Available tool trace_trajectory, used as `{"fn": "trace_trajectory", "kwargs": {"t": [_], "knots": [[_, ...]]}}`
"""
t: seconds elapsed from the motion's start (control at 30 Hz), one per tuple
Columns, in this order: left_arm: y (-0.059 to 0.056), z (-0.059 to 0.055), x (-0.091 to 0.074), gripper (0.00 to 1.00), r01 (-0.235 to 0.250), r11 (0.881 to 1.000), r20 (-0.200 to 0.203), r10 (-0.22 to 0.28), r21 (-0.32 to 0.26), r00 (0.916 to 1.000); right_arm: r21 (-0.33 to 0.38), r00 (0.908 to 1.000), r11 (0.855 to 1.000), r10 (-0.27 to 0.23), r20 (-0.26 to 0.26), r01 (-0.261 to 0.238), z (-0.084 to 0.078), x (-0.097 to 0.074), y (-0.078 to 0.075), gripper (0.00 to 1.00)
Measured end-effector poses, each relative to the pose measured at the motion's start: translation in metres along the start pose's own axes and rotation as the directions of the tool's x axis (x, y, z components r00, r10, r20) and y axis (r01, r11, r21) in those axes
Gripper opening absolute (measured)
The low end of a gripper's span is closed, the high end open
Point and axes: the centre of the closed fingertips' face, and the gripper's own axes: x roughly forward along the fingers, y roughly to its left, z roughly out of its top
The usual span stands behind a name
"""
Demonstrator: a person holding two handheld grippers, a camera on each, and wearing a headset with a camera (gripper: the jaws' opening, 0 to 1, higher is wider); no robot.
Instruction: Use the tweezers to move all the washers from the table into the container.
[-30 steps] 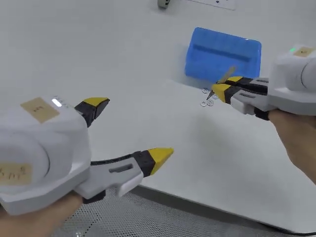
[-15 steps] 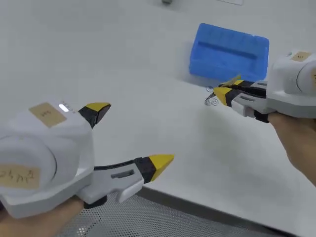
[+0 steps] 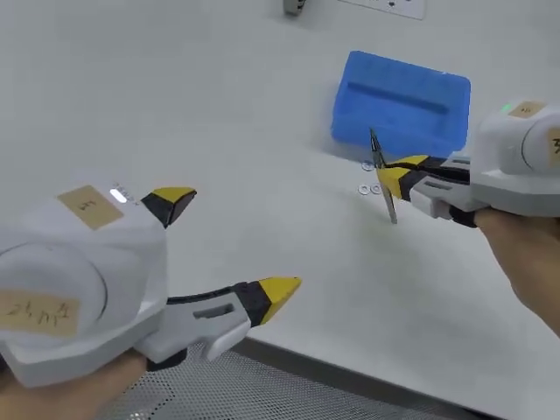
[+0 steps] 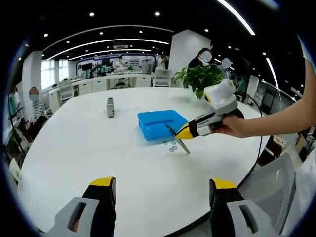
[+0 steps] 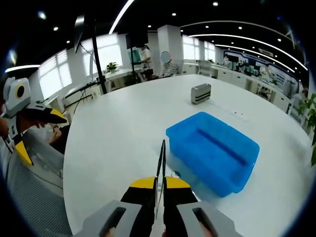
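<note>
A blue container sits on the white table. A few small washers lie on the table just in front of it. My right gripper hovers close over them, shut on thin metal tweezers. The tweezers cross its jaws steeply, with one tip toward the container. My left gripper stands open near the table's front edge, holding nothing.
A small grey metal block stands at the back of the table. The table's front edge runs just beyond the left gripper, with a perforated grey surface below it. A potted plant stands behind the right hand.
The tweezers have swung in the right gripper's jaws, from pointing down at the washers to standing steeply across the jaws. The right gripper moved slightly. The left gripper stayed open and still.
</note>
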Motion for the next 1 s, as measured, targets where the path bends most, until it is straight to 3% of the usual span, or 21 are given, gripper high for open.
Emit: {"fn": "trace_trajectory", "kwargs": {"t": [0.17,0.27,0.33,0.43,0.53,0.6,0.67,0.77,0.8,0.9,1.0], "knots": [[-0.002,0.009,0.007,0.70,0.039,0.998,0.007,-0.039,0.045,0.9992,-0.006,1.0000,1.000,0.003,-0.003,-0.003,-0.001,-0.002,0.003,0.00],[-0.005,0.018,0.018,0.61,0.098,0.991,0.007,-0.099,0.094,0.9950,-0.015,0.9999,1.000,0.006,-0.010,-0.007,-0.005,-0.001,0.006,0.00],[-0.004,0.022,0.028,0.57,0.123,0.982,-0.001,-0.124,0.141,0.9923,-0.010,0.9998,1.000,0.014,-0.014,-0.015,-0.007,0.000,0.008,0.00],[0.004,0.025,0.045,0.51,0.131,0.959,-0.031,-0.128,0.253,0.9913,-0.012,0.9995,1.000,0.025,-0.017,-0.025,-0.008,0.000,0.012,0.00],[0.003,0.025,0.054,0.45,0.162,0.947,-0.061,-0.151,0.278,0.9866,-0.018,0.9990,0.999,0.038,-0.022,-0.038,-0.010,0.000,0.015,0.00],[0.001,0.028,0.061,0.40,0.188,0.925,-0.081,-0.170,0.330,0.9820,-0.021,0.9985,0.999,0.047,-0.026,-0.048,-0.011,0.000,0.018,0.00],[-0.002,0.032,0.069,0.37,0.207,0.917,-0.078,-0.192,0.340,0.9782,-0.029,0.9976,0.998,0.060,-0.033,-0.061,-0.013,0.001,0.021,0.00],[-0.008,0.030,0.085,0.34,0.265,0.897,-0.115,-0.240,0.353,0.9640,-0.042,0.9954,0.995,0.086,-0.043,-0.087,-0.017,0.000,0.027,0.00],[-0.009,0.028,0.089,0.33,0.279,0.887,-0.129,-0.249,0.368,0.9601,-0.051,0.9946,0.994,0.093,-0.046,-0.096,-0.019,0.000,0.030,0.00],[-0.010,0.019,0.102,0.32,0.317,0.841,-0.190,-0.258,0.439,0.9475,-0.063,0.9913,0.991,0.117,-0.060,-0.121,-0.023,-0.001,0.037,0.00],[-0.012,0.014,0.109,0.32,0.346,0.819,-0.218,-0.274,0.457,0.9367,-0.083,0.9867,0.985,0.144,-0.076,-0.150,-0.029,-0.002,0.044,0.00]]}}
